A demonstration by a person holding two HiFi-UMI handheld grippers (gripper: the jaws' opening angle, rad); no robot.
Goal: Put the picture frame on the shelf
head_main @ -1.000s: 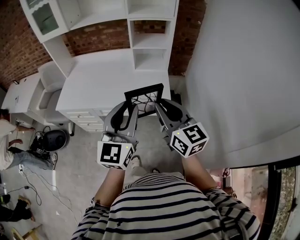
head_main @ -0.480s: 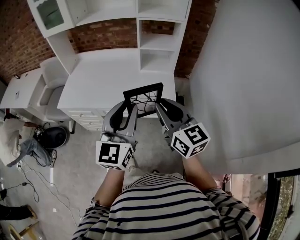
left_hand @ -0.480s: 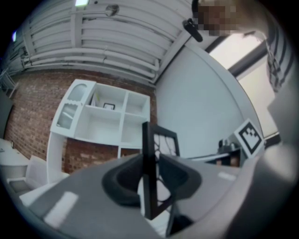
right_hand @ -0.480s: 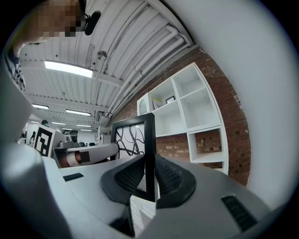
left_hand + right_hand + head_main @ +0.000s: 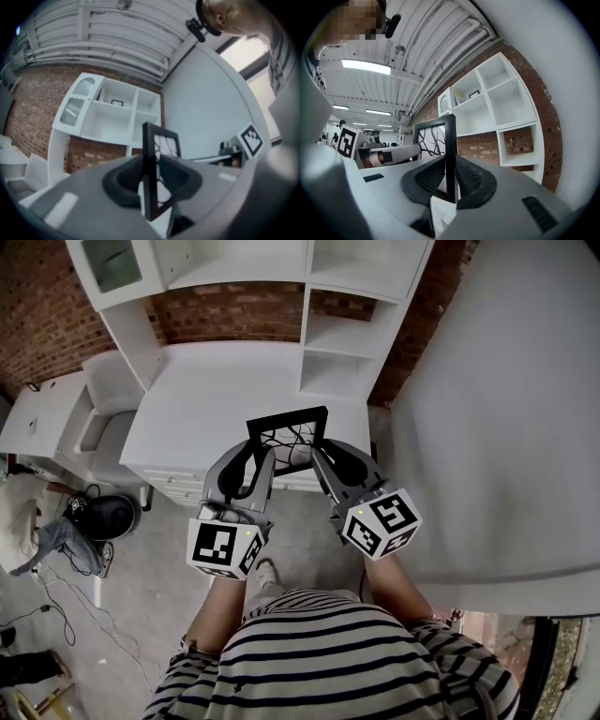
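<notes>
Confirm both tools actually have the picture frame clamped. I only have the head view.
Observer: Left gripper view shows the left tool with its pads pressed on both faces of the picture frame at one side edge.
Operator: Right one?
Observer: Right gripper view shows the right tool clamping the opposite edge the same way.
Operator: Shelf free?
Observer: Not entirely. A small dark frame already stands in one upper compartment of the shelf; the compartment below it looks free.
</notes>
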